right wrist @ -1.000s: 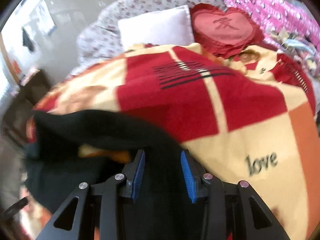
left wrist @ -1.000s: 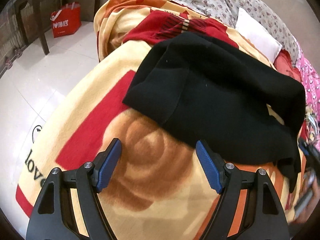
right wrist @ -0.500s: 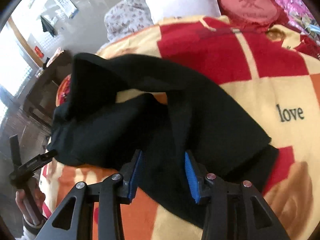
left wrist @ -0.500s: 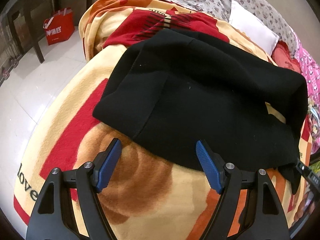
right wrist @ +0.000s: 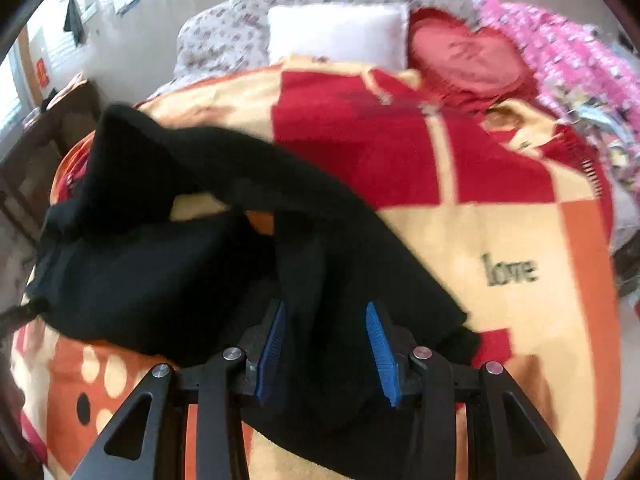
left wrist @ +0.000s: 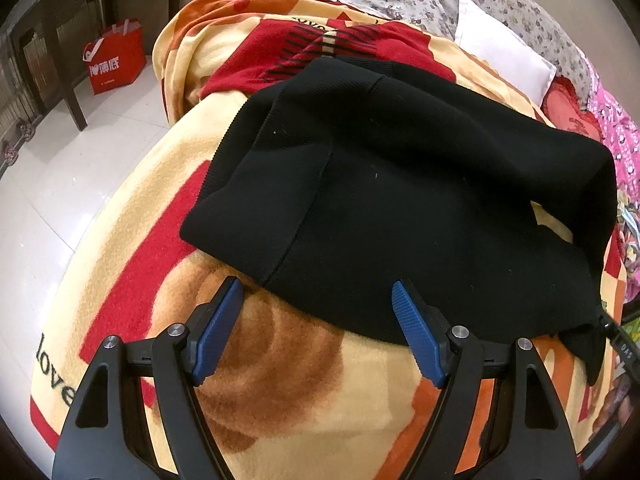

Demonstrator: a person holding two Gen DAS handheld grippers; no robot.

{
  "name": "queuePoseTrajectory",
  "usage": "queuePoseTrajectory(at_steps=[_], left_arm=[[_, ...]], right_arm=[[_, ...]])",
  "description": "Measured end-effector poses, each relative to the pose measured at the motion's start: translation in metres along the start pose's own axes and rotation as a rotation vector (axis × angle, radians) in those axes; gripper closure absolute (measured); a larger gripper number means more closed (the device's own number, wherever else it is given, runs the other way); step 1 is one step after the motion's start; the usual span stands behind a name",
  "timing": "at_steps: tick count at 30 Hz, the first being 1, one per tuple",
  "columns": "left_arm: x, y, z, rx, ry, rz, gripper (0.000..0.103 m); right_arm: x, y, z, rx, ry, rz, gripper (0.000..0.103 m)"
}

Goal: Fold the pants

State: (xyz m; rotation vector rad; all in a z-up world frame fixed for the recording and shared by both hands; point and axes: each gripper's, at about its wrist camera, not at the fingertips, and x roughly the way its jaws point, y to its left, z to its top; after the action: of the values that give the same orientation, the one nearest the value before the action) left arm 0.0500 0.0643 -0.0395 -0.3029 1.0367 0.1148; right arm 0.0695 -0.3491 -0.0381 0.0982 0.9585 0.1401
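Observation:
Black pants [left wrist: 400, 184] lie folded in loose layers on a red, orange and cream blanket [left wrist: 280, 380]. My left gripper [left wrist: 318, 332] is open and empty, just short of the pants' near edge. In the right wrist view the pants [right wrist: 160, 264] spread to the left, with one strip of cloth running down between the fingers. My right gripper [right wrist: 326, 352] is partly closed around that black cloth, with the blue pads [right wrist: 378, 344] a hand's width apart.
The blanket [right wrist: 500, 240] covers a bed with a white pillow [right wrist: 340, 32] and a red heart cushion [right wrist: 468, 56] at the head. A red bag [left wrist: 114, 60] stands on the white floor by a dark table [left wrist: 60, 40]. Pink bedding [right wrist: 580, 68] lies on the right.
The right gripper has pulled the pants across the blanket, so they now lie closer to the left gripper. The right view has swung and tilted; the left gripper stays open.

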Motion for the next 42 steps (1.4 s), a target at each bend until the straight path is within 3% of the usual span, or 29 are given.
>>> queuePoseTrajectory(at_steps=[2, 4, 9, 10, 13, 16, 19, 25, 28, 31, 34, 35, 36, 37, 38, 39, 42], left_arm=[[0.000, 0.001, -0.001, 0.000, -0.002, 0.000, 0.025], [0.000, 0.001, -0.001, 0.002, -0.002, 0.001, 0.025], [0.000, -0.001, -0.001, 0.001, -0.001, 0.006, 0.025], [0.000, -0.002, -0.001, -0.001, 0.000, 0.007, 0.025], [0.001, -0.004, 0.000, -0.004, 0.012, -0.011, 0.025], [0.001, -0.005, 0.002, -0.015, 0.022, -0.034, 0.024], [0.003, -0.008, 0.002, -0.010, 0.020, -0.034, 0.021], [0.003, -0.007, 0.002, -0.011, 0.017, -0.047, 0.021], [0.002, -0.006, 0.001, -0.013, 0.018, -0.053, 0.021], [0.002, -0.007, 0.001, -0.012, 0.019, -0.050, 0.021], [0.002, -0.007, 0.002, -0.024, 0.017, -0.059, 0.021], [0.002, -0.006, 0.002, -0.027, 0.015, -0.066, 0.022], [0.001, -0.005, 0.002, -0.036, 0.006, -0.081, 0.029], [0.001, -0.003, 0.002, -0.047, -0.003, -0.095, 0.056], [0.001, -0.001, 0.003, -0.061, -0.003, -0.093, 0.071], [0.002, -0.001, 0.003, -0.063, 0.006, -0.091, 0.087], [-0.004, 0.001, 0.004, -0.046, 0.003, -0.115, 0.093]], right_arm=[[0.003, -0.005, 0.002, -0.027, -0.026, 0.011, 0.096], [-0.002, -0.010, 0.012, -0.063, -0.061, -0.043, 0.098], [-0.016, -0.033, 0.065, -0.119, -0.260, -0.395, 0.098], [-0.008, -0.043, 0.078, -0.111, -0.280, -0.417, 0.098], [0.017, -0.060, 0.095, -0.073, -0.210, -0.348, 0.098], [0.013, -0.065, 0.087, -0.069, -0.202, -0.310, 0.087], [0.000, -0.075, 0.058, 0.000, -0.112, -0.196, 0.074], [-0.043, -0.081, -0.022, 0.113, -0.056, -0.035, 0.070], [-0.058, -0.083, -0.058, 0.204, -0.053, 0.021, 0.061], [-0.050, -0.082, -0.077, 0.253, -0.010, 0.070, 0.059], [-0.046, -0.073, -0.077, 0.237, -0.060, 0.032, 0.059], [-0.044, -0.069, -0.074, 0.226, -0.080, 0.044, 0.067], [-0.040, -0.065, -0.072, 0.213, -0.088, 0.072, 0.074], [-0.035, -0.061, -0.069, 0.207, -0.089, 0.087, 0.088], [-0.032, -0.056, -0.068, 0.201, -0.095, 0.085, 0.094], [-0.032, -0.053, -0.067, 0.192, -0.105, 0.088, 0.095], [-0.052, -0.053, -0.065, 0.203, -0.163, 0.122, 0.096]])
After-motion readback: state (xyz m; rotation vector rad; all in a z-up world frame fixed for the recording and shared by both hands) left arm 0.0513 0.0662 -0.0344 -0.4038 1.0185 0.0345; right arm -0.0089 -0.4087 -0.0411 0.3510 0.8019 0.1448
